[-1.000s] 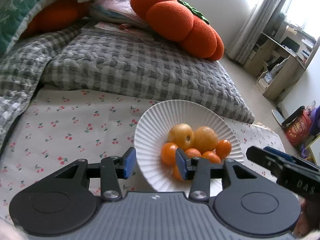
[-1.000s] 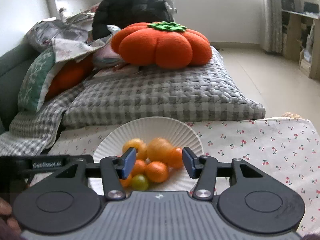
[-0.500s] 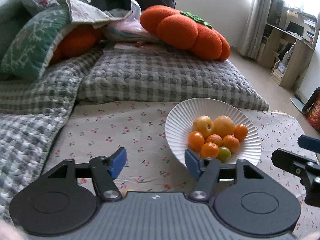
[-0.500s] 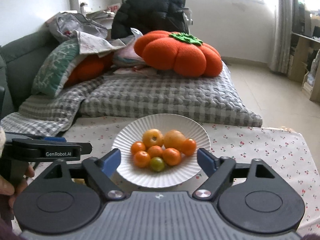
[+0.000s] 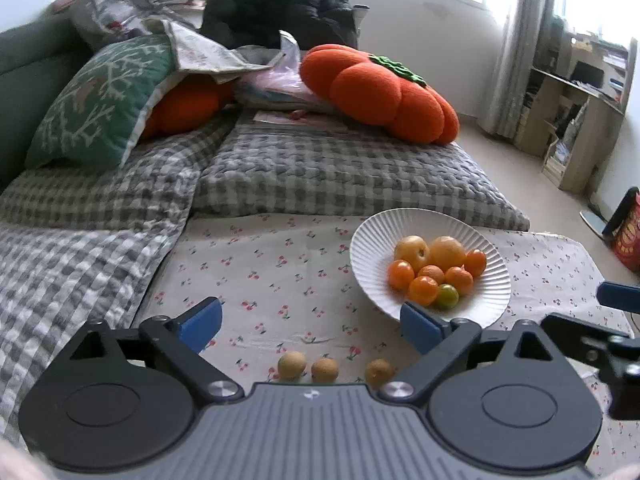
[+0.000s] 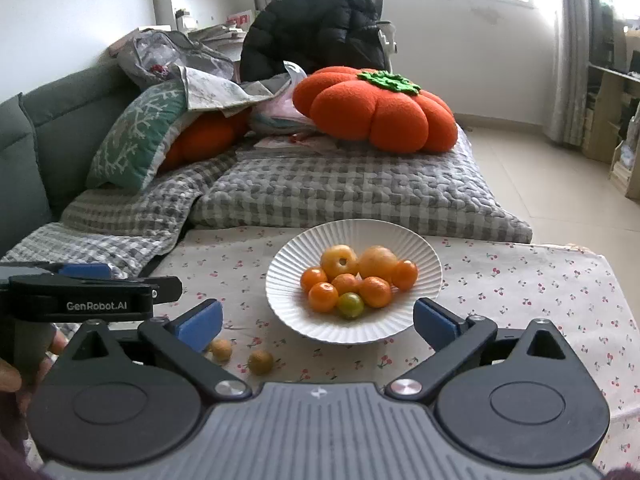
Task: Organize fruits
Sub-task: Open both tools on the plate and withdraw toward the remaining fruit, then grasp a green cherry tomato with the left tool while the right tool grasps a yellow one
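Note:
A white ribbed plate [image 5: 368, 240] [image 6: 292, 256] on the cherry-print cloth holds several orange fruits [image 5: 424, 290] [image 6: 374, 291], two bigger yellow ones [image 6: 339, 261] and one green one [image 5: 447, 296] [image 6: 351, 305]. Three small tan fruits [image 5: 325, 369] lie on the cloth in front of the plate; two of them [image 6: 260, 361] show in the right wrist view. My left gripper [image 5: 310, 322] hovers above the tan fruits, jaws opening, nothing between them. My right gripper [image 6: 318, 322] faces the plate's near rim, jaws opening wide and empty.
A grey checked quilt [image 5: 340, 176] and blanket [image 5: 72, 248] border the cloth at the back and left. Orange pumpkin cushions [image 6: 376, 108], a green pillow [image 5: 100, 100] and a black jacket [image 6: 320, 20] lie behind. Floor and shelves [image 5: 576, 112] are to the right.
Both grippers drew back from the plate and rose, and their jaws spread wide. The three tan fruits on the cloth came into view.

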The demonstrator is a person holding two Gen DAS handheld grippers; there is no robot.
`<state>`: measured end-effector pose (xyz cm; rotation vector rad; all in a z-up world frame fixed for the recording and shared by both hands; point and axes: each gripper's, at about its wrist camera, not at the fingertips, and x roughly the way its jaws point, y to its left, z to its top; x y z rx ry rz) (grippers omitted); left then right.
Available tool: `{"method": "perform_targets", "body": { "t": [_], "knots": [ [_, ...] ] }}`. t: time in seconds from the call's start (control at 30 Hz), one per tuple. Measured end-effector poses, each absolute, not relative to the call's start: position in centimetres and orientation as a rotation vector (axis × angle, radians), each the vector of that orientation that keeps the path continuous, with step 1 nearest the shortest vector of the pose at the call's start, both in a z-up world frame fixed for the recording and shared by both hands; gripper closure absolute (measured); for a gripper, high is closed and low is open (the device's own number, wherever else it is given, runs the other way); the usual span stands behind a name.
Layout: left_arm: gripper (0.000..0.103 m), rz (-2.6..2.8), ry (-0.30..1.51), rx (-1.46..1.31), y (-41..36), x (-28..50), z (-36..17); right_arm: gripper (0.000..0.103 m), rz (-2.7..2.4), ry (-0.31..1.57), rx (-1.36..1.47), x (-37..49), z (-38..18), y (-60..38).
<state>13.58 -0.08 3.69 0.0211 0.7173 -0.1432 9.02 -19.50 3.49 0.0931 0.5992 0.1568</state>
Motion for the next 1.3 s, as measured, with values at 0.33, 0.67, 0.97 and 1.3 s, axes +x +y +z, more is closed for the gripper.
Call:
{"method": "perform_targets", "body": {
  "t": [0.33, 0.67, 0.97, 1.3],
  "knots": [
    [0.008, -0.129, 0.721, 0.039, 0.5, 11.4, 3.1, 0.0, 0.16, 0.684, 0.129, 7.6, 2.6, -19.9],
    [0.008, -0.112, 0.867, -0.021, 1.8, 10.0, -0.1, 0.001, 0.198, 0.826, 0.17, 8.1, 0.8, -19.8],
    [0.008, -0.117, 0.894, -0.026, 1.9, 7.5, -0.9, 0.001, 0.207, 0.843, 0.114, 6.5, 0.2, -19.1],
    [0.008, -0.131, 0.961, 0.007, 1.5, 7.0, -3.1, 0.002, 0.219, 0.869, 0.099, 6.0, -0.8, -18.0]
  ]
}}
